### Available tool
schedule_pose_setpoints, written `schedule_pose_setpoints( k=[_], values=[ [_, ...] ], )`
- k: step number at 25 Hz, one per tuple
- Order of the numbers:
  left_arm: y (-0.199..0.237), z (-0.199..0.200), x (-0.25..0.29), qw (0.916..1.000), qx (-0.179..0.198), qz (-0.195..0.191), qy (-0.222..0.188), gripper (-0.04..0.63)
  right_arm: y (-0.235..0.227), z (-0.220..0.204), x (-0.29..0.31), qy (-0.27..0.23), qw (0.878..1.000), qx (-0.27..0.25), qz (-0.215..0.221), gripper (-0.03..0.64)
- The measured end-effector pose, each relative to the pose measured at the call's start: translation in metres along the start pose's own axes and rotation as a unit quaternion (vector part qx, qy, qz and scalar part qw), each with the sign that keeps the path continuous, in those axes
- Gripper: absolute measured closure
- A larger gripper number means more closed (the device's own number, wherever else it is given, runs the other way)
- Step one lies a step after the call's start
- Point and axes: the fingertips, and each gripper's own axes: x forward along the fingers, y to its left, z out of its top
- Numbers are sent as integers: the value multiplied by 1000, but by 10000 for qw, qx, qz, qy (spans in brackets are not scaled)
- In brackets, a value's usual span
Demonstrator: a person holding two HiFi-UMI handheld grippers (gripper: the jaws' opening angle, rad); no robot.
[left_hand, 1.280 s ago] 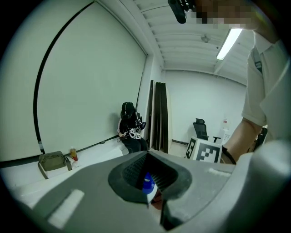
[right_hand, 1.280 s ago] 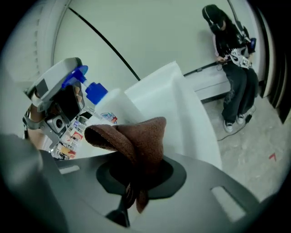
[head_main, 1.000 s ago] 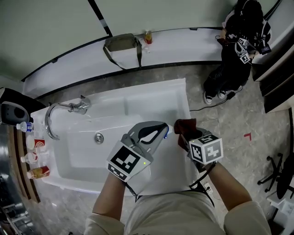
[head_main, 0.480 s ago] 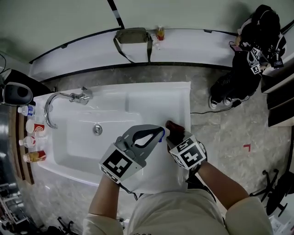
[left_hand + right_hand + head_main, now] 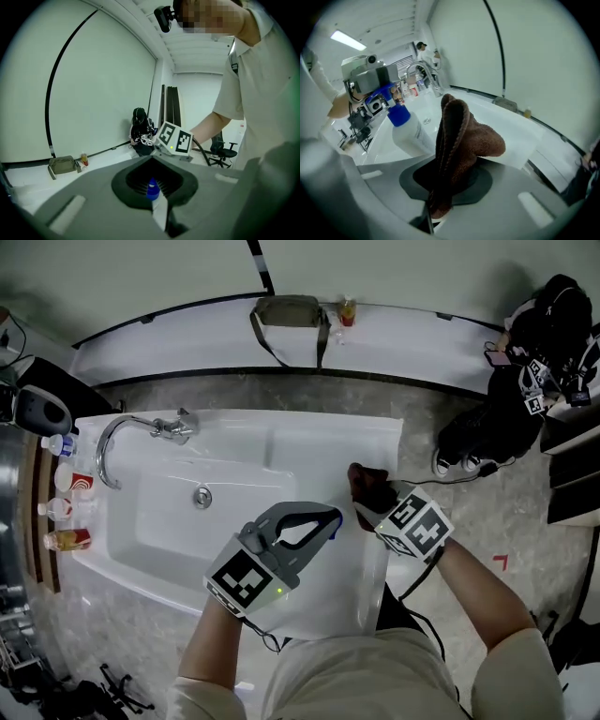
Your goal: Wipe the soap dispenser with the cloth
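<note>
Jaws of the left gripper are clamped on the soap dispenser, white-bodied and blue-topped, which sticks out past the fingertips and leans over the front right part of the sink. In the left gripper view, its blue top shows in the gap between the jaws, with a strip of white body below it.

Just beside it stands the cloth, a brown towel bunched into an upright fold. The right gripper has it pinched by the lower end, jaws nearly together on the fabric. In the right gripper view the cloth overlaps the dispenser's side; whether the two touch cannot be told. From the head view the cloth sits right off the left gripper's tip, over the sink's flat right-hand ledge.

Farther left, the faucet curves over the basin, and a drain lies in its floor. Small bottles stand along a shelf at the sink's left end. Beyond the sink, a bag rests on a long white ledge by the wall. A person in black sits at the far right.
</note>
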Motion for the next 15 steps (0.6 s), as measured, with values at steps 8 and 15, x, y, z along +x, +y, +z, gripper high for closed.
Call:
schedule_pose_setpoints(
  k=[8, 15],
  values=[
    [-1, 4, -1, 9997, 163, -2, 192, 595, 31, 27, 37, 651, 9155, -3216, 2326, 537],
    [2, 2, -1, 9997, -64, 249, 39, 595, 32, 7, 54, 1297, 8386, -4509, 2768, 538]
  ],
)
